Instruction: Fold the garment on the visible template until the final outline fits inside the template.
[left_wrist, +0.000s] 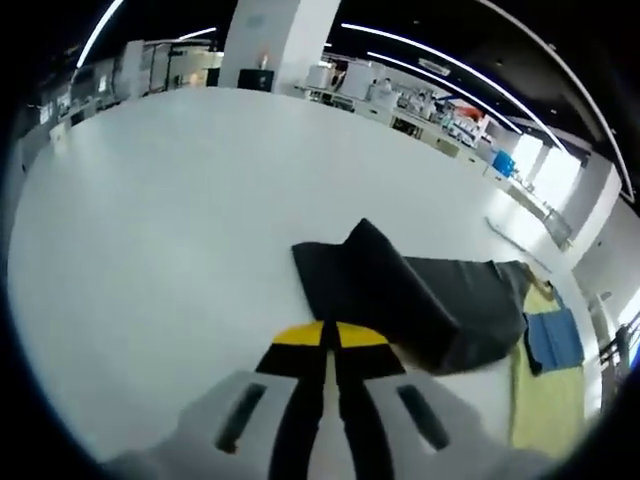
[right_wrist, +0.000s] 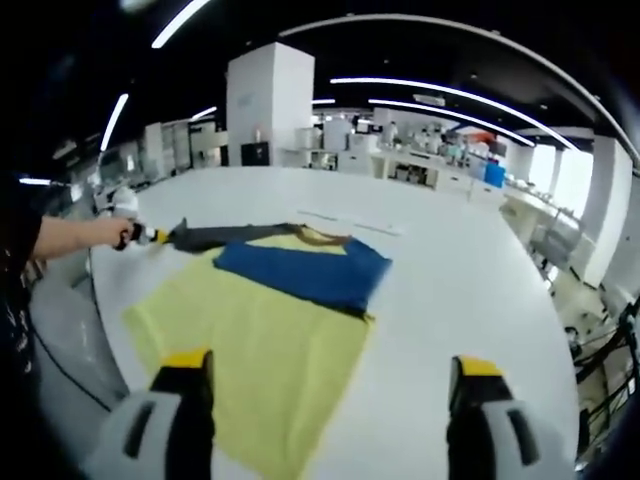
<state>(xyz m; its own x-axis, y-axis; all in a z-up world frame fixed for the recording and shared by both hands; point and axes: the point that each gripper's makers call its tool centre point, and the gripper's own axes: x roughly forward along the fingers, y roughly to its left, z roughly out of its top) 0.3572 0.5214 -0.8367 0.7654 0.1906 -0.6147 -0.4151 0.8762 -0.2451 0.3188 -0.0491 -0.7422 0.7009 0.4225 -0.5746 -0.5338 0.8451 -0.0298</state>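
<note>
Bright ceiling strip lights (right_wrist: 420, 82) (glaring), soft blur, heavy fisheye bending

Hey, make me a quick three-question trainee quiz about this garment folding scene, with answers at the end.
1. True or false: the left gripper is shut on the dark cloth.
2. Which colour is the sheet lying under the blue garment: A white, B yellow, C red?
3. Fill in: the right gripper has its jaws ____.

Key
1. True; its jaws are closed together at the edge of the lifted dark cloth.
2. B.
3. Open, wide apart above the sheet.
</note>
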